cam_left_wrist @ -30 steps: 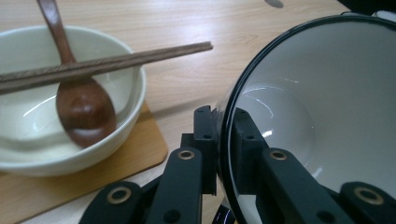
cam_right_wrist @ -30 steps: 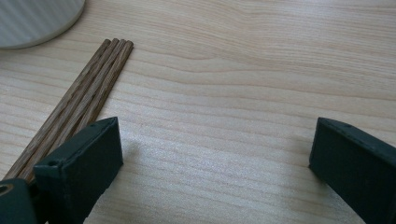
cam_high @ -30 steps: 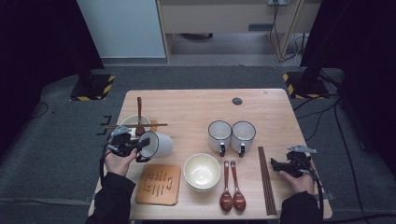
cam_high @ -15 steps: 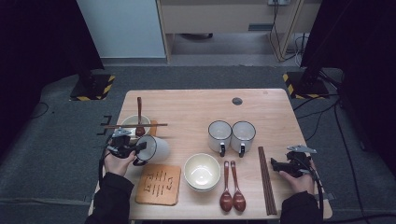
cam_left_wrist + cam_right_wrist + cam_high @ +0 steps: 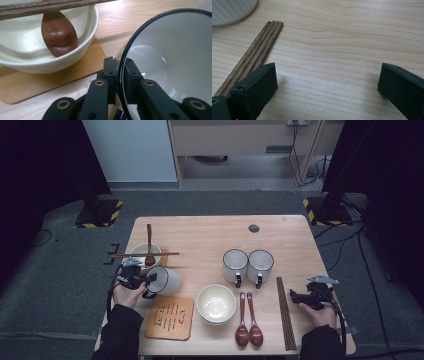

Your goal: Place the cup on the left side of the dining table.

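Note:
A white mug with a dark rim (image 5: pixel 167 281) lies tilted on its side at the left of the table, its mouth toward my left gripper (image 5: pixel 149 282). In the left gripper view the gripper (image 5: pixel 120 82) is shut on the mug's rim, one pad outside and one inside the white mug (image 5: pixel 172 62). Just behind it a cream bowl (image 5: pixel 50 60) on a wooden coaster (image 5: pixel 37 85) holds a brown spoon (image 5: pixel 58 37), with chopsticks (image 5: pixel 37 6) laid across its rim. My right gripper (image 5: pixel 294 296) rests open on the table at the right, next to a bundle of chopsticks (image 5: pixel 285 312). Bare wood lies between its jaws (image 5: pixel 327 85).
A patterned wooden coaster (image 5: pixel 170 317) lies at the front left, with an empty cream bowl (image 5: pixel 216 304) to its right. Two brown spoons (image 5: pixel 249 322) lie beside that bowl. Two white mugs (image 5: pixel 248 265) stand at mid-table. A dark disc (image 5: pixel 254 228) sits near the far edge.
My left gripper has drifted slightly toward the person with the mug still in it. The right gripper has not moved.

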Demonstrator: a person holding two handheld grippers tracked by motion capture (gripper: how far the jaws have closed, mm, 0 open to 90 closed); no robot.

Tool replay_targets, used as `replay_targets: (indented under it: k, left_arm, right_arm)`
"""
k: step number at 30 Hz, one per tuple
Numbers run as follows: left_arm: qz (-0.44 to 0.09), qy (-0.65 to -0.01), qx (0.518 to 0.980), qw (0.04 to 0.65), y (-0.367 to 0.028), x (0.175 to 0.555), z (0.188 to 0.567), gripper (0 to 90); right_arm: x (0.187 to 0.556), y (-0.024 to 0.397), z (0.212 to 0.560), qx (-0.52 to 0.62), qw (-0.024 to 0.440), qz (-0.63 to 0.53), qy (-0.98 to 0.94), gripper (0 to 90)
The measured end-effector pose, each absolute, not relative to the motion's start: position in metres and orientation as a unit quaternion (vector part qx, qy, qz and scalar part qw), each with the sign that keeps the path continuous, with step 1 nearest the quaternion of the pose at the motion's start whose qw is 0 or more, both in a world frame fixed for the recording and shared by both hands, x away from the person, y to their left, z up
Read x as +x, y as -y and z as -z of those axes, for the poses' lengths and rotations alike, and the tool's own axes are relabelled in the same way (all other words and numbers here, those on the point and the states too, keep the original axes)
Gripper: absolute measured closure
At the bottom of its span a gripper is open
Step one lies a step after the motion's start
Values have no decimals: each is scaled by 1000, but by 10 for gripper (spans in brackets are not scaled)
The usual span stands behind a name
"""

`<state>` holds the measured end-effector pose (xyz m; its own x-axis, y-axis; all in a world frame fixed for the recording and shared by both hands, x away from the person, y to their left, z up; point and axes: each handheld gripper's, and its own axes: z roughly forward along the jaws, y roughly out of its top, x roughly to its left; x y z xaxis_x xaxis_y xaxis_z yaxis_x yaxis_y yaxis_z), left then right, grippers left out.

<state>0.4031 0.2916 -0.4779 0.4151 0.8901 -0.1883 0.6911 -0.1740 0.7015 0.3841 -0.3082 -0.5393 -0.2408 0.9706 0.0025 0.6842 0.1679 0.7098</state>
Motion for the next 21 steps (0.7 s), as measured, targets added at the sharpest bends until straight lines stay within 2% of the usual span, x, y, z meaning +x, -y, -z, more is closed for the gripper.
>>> replay_targets:
  k: [11,17,21]
  left_arm:
    - [-141,-523,739,399,-283,407,480,774]
    - [-159,-518,727,421,-279,408,478,720]
    - [-164,-517,724,426,-275,408,479,723]
  right_arm:
    - [384,308,539,570,236,-304,-727,26]
    - [384,308,539,570,235,-304,-727,26]
    - [384,308,539,570,236,-304,-726,26]
